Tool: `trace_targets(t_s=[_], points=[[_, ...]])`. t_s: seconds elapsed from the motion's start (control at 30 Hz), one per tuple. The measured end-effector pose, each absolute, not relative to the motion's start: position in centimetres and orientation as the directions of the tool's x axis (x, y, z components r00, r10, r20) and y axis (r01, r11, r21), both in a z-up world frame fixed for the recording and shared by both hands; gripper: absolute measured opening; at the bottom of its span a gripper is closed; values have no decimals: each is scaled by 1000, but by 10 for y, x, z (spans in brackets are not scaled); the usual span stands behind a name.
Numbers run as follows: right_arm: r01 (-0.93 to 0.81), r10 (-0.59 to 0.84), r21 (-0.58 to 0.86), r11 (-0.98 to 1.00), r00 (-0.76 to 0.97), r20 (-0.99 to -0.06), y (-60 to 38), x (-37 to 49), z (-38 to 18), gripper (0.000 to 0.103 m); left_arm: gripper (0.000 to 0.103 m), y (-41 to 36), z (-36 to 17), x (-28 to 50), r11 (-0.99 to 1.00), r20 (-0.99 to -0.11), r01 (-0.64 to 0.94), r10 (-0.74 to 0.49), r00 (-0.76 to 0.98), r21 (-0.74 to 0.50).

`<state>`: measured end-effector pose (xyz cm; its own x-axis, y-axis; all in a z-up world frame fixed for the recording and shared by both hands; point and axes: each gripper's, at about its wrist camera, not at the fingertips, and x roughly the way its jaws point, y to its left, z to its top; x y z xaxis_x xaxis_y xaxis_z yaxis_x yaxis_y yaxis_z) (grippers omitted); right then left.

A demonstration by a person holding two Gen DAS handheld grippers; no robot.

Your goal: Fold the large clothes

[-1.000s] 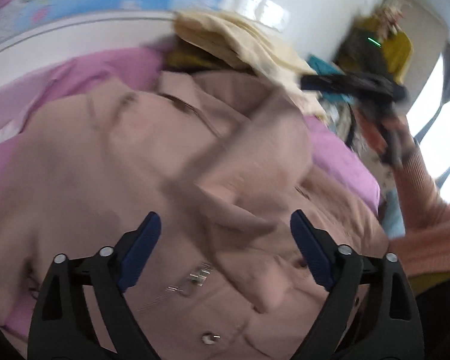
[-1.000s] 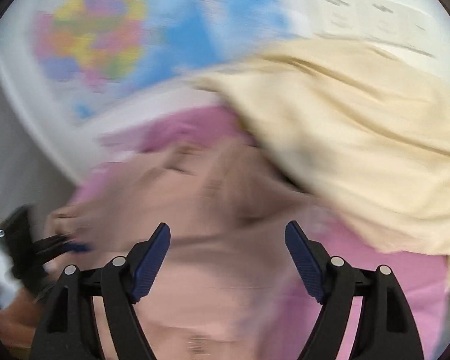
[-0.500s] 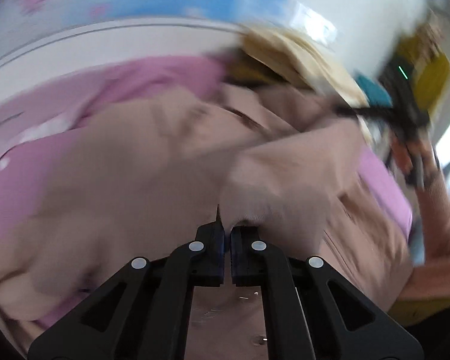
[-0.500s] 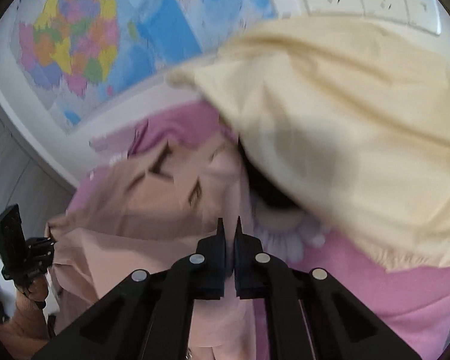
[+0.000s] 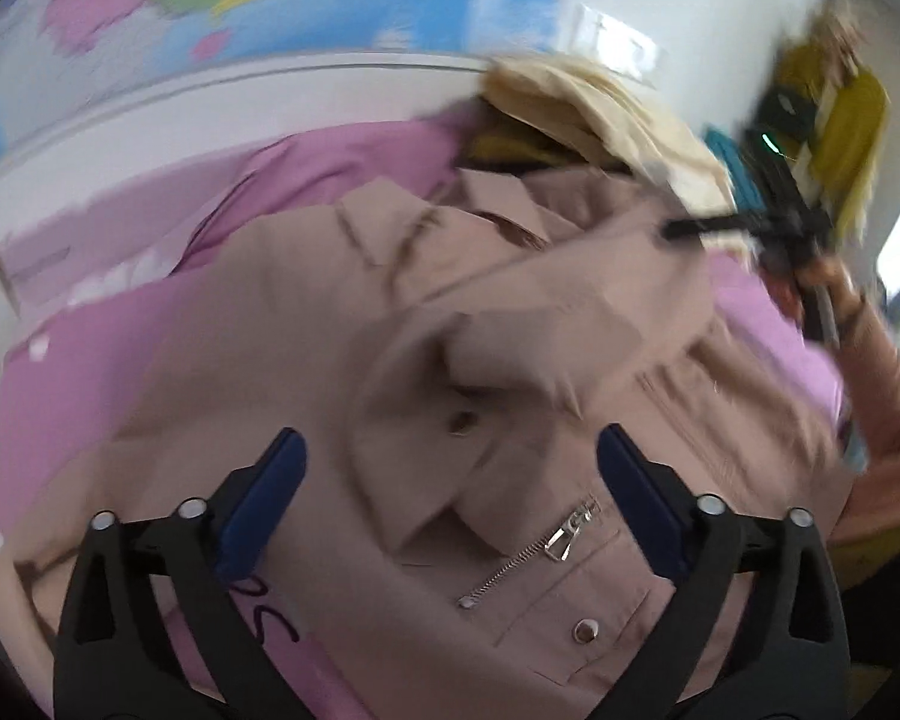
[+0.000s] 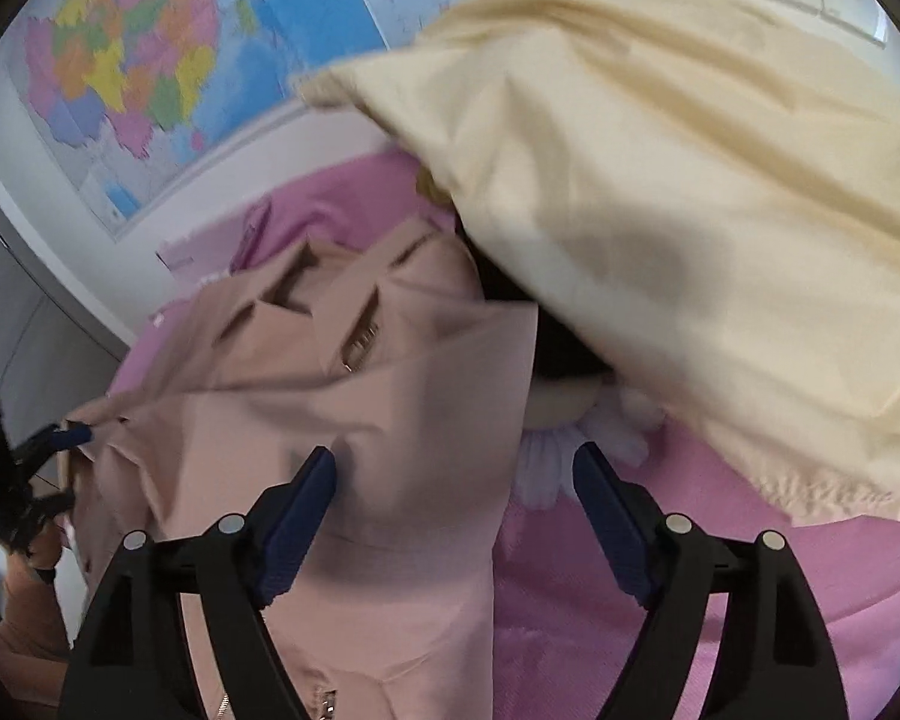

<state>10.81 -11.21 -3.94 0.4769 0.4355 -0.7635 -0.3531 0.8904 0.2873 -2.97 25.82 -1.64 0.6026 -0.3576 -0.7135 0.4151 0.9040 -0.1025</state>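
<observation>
Both the left gripper [image 5: 450,480] and right gripper [image 6: 453,495] were pinched shut half a second ago and now spring apart — empty, their jaws opening — leaving the dusty-pink zippered jacket [image 5: 510,360] with its sleeve dropped across the chest, one fold apparently done.

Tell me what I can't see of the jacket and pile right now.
- Pink jacket: hem cut off by the frame's bottom, left wrist view.
- Jacket collar blurred, right wrist view.
- Dark items under the cream cloth: hidden, unidentifiable.
- Right gripper: smeared by motion.
</observation>
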Motion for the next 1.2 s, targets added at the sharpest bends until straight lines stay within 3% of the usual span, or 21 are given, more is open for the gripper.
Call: trace_targets(t_s=[0.03,0.07,0.1,0.13,0.2,0.27,0.33,0.37,0.4,0.47,0.53,0.6,0.77,0.87,1.07,1.2], points=[[-357,443,295,886,467,-765,-109,111,-44,33,97,249,-21,-29,902,-727,427,-335,600,-63],[-360,454,311,880,441,-775,-106,117,-50,16,94,240,-29,-25,903,-753,428,-299,587,-25],[-337,425,293,895,446,-788,-106,120,-52,4,79,233,-37,-19,906,-782,423,-261,566,4],[-314,387,258,914,475,-791,-108,121,-50,4,67,229,-47,-11,909,-809,416,-226,542,25],[-250,288,172,953,560,-777,-117,119,-40,3,32,229,-53,4,919,-828,391,-183,529,47],[-213,268,173,962,594,-758,-131,118,-32,3,23,236,-47,14,933,-810,347,-128,572,98],[-208,282,195,959,591,-756,-139,119,-30,4,27,243,-33,22,943,-753,279,-49,657,182],[-199,266,182,963,593,-760,-139,120,-33,4,41,245,-31,24,941,-735,265,-25,678,212],[-189,249,169,967,587,-770,-140,121,-38,6,64,247,-31,27,937,-728,255,-1,686,239],[-167,226,158,973,557,-799,-139,125,-50,19,79,255,-32,30,942,-759,288,-60,648,171],[-141,238,192,971,543,-805,-147,124,-56,36,79,270,-28,26,947,-771,321,-195,607,14],[-149,277,234,961,555,-784,-155,115,-50,49,82,285,-22,17,945,-747,320,-260,612,-67],[-210,316,236,949,629,-711,-153,80,-20,52,87,288,-24,5,908,-723,377,-383,575,-182],[-301,383,242,922,638,-668,-132,64,-5,61,91,275,-32,9,885,-733,415,-423,532,-209],[-436,447,211,875,562,-696,-75,64,-15,62,91,279,-39,30,888,-754,368,-436,491,-274],[-461,460,220,860,509,-728,-55,69,-32,62,69,271,-51,44,897,-814,354,-405,416,-266]])
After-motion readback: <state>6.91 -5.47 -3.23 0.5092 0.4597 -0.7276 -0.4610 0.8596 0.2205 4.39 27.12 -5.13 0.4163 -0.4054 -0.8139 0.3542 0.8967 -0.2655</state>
